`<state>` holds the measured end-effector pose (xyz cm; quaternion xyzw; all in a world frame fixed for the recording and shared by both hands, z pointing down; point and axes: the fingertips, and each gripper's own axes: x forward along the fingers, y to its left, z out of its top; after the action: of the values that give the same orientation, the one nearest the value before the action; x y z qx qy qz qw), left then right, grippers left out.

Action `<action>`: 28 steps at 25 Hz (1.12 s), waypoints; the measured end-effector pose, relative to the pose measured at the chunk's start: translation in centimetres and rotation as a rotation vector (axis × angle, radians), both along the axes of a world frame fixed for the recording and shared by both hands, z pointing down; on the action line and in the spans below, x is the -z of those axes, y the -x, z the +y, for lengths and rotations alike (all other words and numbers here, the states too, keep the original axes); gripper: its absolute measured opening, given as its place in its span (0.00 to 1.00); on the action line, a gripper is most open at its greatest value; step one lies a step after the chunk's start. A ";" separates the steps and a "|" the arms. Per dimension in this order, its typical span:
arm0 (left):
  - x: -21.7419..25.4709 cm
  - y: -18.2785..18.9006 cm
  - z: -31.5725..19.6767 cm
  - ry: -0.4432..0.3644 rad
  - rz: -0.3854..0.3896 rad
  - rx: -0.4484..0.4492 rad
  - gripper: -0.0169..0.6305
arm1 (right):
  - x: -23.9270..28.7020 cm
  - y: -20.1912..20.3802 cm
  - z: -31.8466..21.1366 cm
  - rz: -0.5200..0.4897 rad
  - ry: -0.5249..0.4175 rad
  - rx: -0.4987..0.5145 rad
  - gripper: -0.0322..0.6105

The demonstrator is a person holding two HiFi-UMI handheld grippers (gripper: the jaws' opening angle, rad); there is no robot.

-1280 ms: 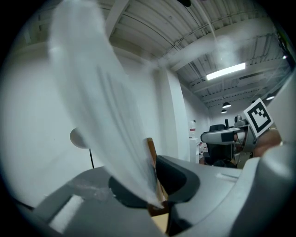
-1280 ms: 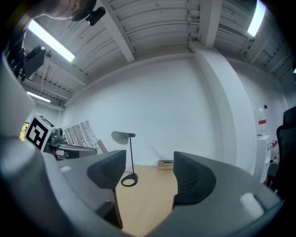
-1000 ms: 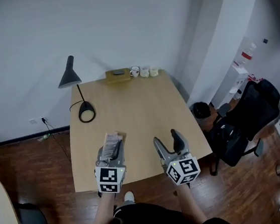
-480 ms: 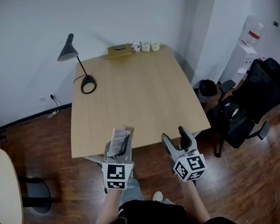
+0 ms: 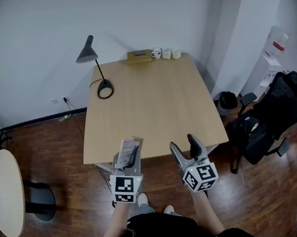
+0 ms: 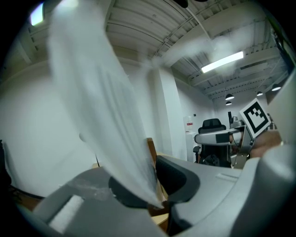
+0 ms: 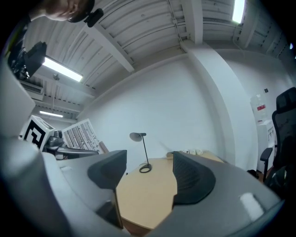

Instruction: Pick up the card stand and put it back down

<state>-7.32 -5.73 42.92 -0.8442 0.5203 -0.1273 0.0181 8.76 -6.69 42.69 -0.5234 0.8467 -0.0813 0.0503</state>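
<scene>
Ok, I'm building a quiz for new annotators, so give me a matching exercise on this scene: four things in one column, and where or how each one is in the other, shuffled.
Things:
1. card stand
2. desk lamp
3. mugs
4. right gripper

States:
A. far left corner of the table
B. nothing between its jaws
C. clamped in the left gripper
D. in a row at the table's far edge

Pairs: 1-C, 2-A, 3-D, 4-B (its jaws are closing on nothing).
</scene>
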 end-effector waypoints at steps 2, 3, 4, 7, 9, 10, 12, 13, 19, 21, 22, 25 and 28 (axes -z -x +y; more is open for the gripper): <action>-0.1 0.5 -0.7 -0.005 0.003 -0.004 0.11 | 0.1 0.5 -0.9 0.006 -0.004 0.002 0.53; -0.4 0.8 -1.1 -0.001 0.007 -0.005 0.11 | -0.1 0.7 -1.5 0.005 0.000 0.002 0.53; -0.7 1.1 -1.4 0.007 0.009 -0.005 0.11 | -0.3 1.0 -2.0 0.003 0.006 0.005 0.53; -1.4 2.6 -1.9 0.023 0.008 0.004 0.11 | -0.6 2.3 -3.0 0.012 0.012 0.024 0.53; -1.9 3.7 -2.3 0.030 0.005 0.017 0.11 | -0.4 3.1 -3.6 0.016 0.008 0.039 0.53; -2.2 4.2 -2.6 0.035 0.004 0.023 0.11 | -0.4 3.4 -3.8 0.018 0.008 0.045 0.53; -2.8 5.1 -3.0 0.046 0.004 0.031 0.11 | -0.6 3.8 -4.4 0.024 0.010 0.051 0.53; -3.1 5.6 -3.3 0.051 0.004 0.033 0.11 | -0.8 4.0 -4.7 0.026 0.013 0.053 0.53; -2.7 8.0 -4.3 0.017 0.049 0.019 0.10 | -1.0 4.9 -5.9 0.028 0.016 0.057 0.53; -2.6 9.1 -4.8 0.013 0.076 0.013 0.10 | -1.2 5.1 -6.2 0.027 0.023 0.056 0.53; -3.1 9.7 -5.2 0.026 0.077 0.009 0.10 | -1.5 5.1 -6.4 0.026 0.030 0.054 0.53; -5.7 12.0 -6.5 0.090 0.047 -0.009 0.10 | -2.6 5.1 -7.0 0.024 0.057 0.046 0.53; -8.1 15.7 -8.2 0.131 -0.010 -0.037 0.11 | -4.1 5.3 -7.5 0.020 0.091 0.039 0.53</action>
<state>-23.06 -13.92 51.03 -0.8523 0.4952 -0.1651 -0.0324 3.49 -14.21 46.77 -0.5095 0.8525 -0.1155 0.0164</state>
